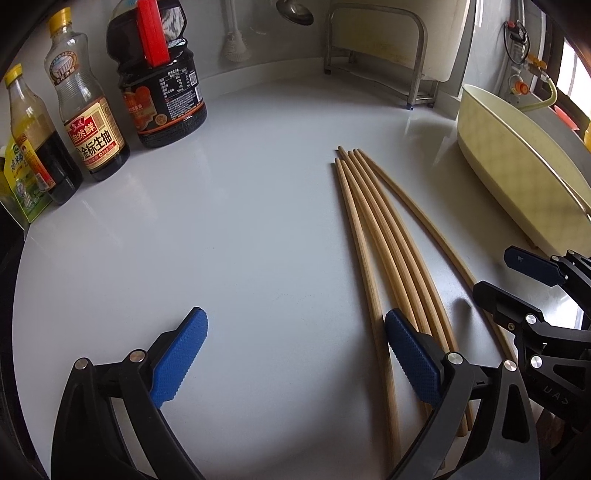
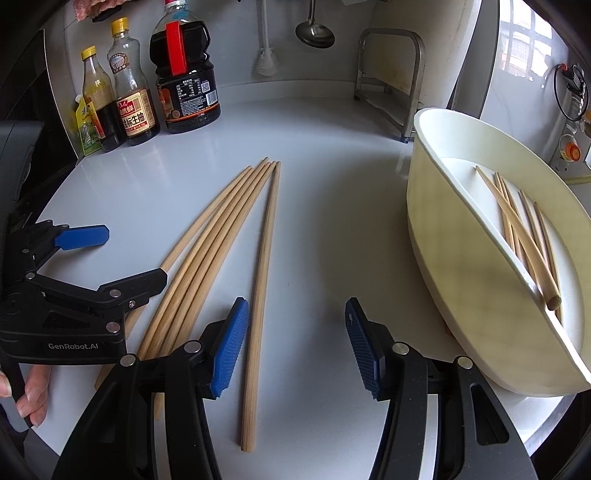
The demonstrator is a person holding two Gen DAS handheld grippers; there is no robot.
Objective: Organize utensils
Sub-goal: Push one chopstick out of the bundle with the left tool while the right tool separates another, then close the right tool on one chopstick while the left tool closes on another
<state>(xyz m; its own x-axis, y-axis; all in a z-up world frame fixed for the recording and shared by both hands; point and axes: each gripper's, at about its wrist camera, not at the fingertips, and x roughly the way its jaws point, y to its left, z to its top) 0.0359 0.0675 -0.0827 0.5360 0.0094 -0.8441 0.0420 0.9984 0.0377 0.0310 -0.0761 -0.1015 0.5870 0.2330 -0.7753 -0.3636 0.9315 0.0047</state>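
Observation:
Several long wooden chopsticks (image 1: 384,236) lie side by side on the white counter (image 1: 221,221); they also show in the right wrist view (image 2: 221,236). A cream oval basket (image 2: 461,266) at the right holds several more chopsticks (image 2: 517,229); it also shows in the left wrist view (image 1: 517,173). My left gripper (image 1: 295,332) is open and empty, its right finger lying over the chopsticks. My right gripper (image 2: 295,332) is open and empty, just right of the loose chopsticks; one chopstick (image 2: 258,295) lies beside its left finger.
Sauce bottles (image 1: 96,122) and a large dark jug (image 1: 162,85) stand at the back left. A metal rack (image 1: 376,55) stands at the back, with a ladle (image 2: 314,29) hanging on the wall. My left gripper shows in the right wrist view (image 2: 92,258).

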